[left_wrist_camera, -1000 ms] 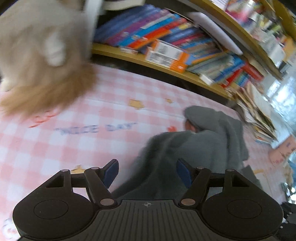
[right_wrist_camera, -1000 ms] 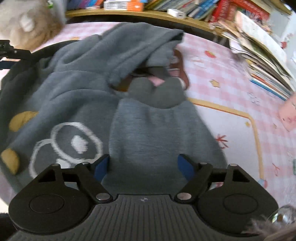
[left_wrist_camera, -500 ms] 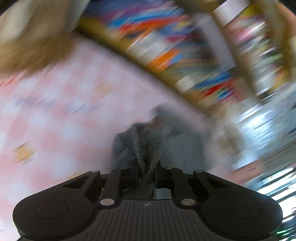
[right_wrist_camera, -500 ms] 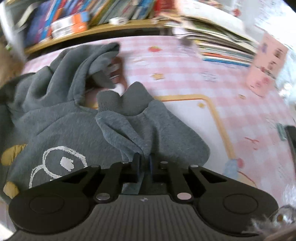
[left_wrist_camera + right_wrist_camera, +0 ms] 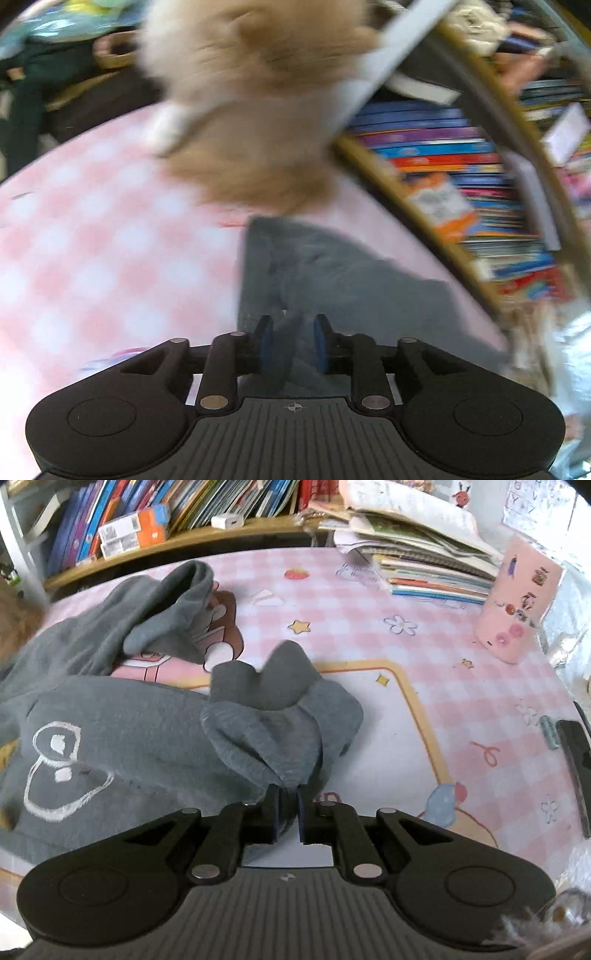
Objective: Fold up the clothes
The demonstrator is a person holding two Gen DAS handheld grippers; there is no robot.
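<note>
Grey sweater point(image 5: 122, 720) on pink checked mat point(image 5: 369, 627): your right gripper point(image 5: 287, 814) pinches sleeve; left gripper point(image 5: 293, 343) clamps sweater fabric.

Pink checked mat point(image 5: 424, 602) lies bare rightward, bounded by stacked books point(image 5: 436, 576), pink box point(image 5: 517, 602) and bookshelf point(image 5: 155, 554).

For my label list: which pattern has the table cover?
Pink-and-white check table cover, clearest in right wrist view.

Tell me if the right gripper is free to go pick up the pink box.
Probably not yet: the right gripper is shut on the grey sweater. The tablecloth toward the pink box looks bare, so nothing else blocks it.
</note>
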